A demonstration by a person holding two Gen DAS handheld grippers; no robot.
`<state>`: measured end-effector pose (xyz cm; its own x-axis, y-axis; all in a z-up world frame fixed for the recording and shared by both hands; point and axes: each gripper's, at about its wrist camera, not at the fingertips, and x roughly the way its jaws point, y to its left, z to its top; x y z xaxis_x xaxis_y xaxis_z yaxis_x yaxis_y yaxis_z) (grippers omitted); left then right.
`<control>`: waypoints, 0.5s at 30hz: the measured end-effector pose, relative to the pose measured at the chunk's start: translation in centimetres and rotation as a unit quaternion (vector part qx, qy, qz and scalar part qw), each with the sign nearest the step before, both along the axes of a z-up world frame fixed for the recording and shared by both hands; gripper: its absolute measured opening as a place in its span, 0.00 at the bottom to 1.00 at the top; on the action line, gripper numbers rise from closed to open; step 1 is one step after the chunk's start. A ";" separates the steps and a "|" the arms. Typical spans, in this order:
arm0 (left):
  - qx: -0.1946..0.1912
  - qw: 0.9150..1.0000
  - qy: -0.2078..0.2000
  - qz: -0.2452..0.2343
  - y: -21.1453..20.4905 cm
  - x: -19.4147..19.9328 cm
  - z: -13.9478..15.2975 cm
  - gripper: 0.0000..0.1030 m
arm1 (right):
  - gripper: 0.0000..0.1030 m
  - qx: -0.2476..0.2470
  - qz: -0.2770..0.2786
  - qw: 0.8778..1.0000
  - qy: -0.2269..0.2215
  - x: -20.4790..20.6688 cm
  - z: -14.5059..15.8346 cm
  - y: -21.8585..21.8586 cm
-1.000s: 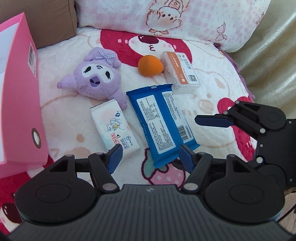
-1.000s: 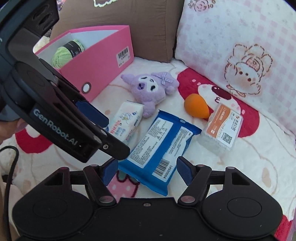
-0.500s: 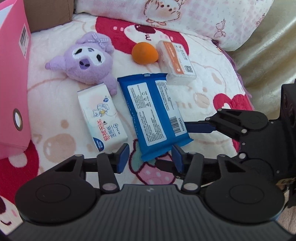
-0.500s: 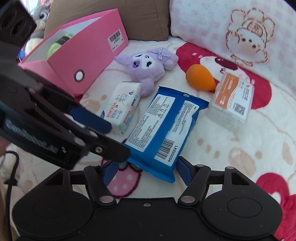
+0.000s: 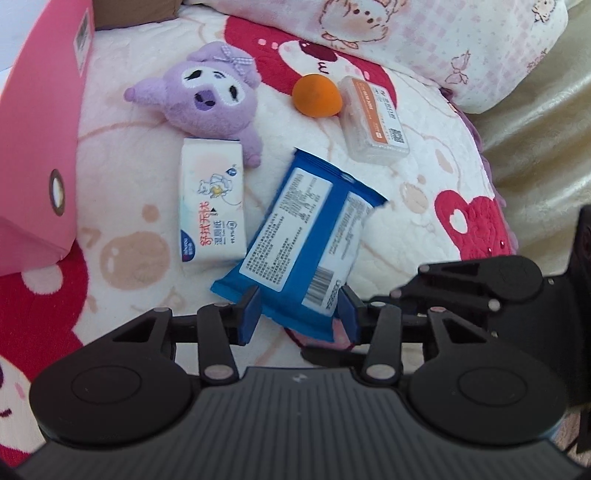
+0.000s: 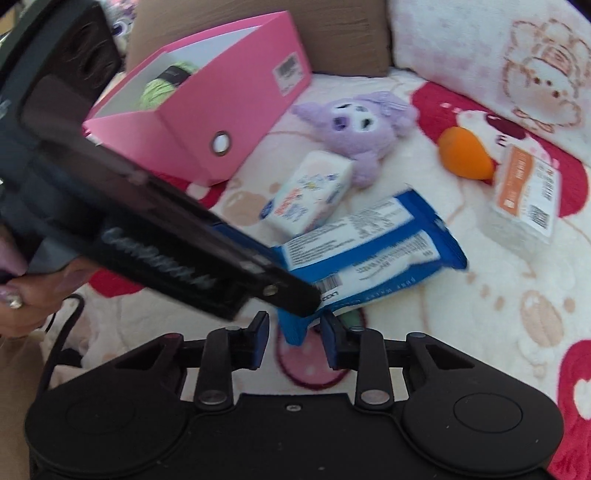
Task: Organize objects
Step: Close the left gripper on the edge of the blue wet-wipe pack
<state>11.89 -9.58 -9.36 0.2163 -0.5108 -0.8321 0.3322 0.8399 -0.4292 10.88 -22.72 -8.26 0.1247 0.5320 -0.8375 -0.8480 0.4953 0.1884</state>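
Observation:
A blue wipes pack (image 5: 306,247) lies tilted on the bed blanket, its near end lifted between the fingers of my left gripper (image 5: 300,312), which is shut on it. It also shows in the right wrist view (image 6: 369,243). My right gripper (image 6: 295,339) is open just below the pack's near corner, with the left gripper body (image 6: 155,236) crossing in front. A white tissue pack (image 5: 212,206), a purple plush toy (image 5: 210,96), an orange sponge (image 5: 316,95) and a clear box with an orange label (image 5: 373,120) lie around it.
A pink storage box (image 6: 207,110) with green yarn (image 6: 162,83) inside stands at the left. A pink checked pillow (image 5: 424,40) and a brown cushion (image 6: 351,33) line the back. The bed edge drops off at the right (image 5: 535,129).
My left gripper has narrowed and closed on the blue pack's near end, and the pack has swung and tilted. My right gripper has narrowed and come closer to the pack's corner.

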 end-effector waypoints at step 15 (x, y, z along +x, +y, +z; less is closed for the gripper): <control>-0.001 0.998 0.046 0.045 2.0 0.2 -2.0 0.47 | 0.58 0.011 -0.154 0.988 -0.026 6.2 0.2 -4.3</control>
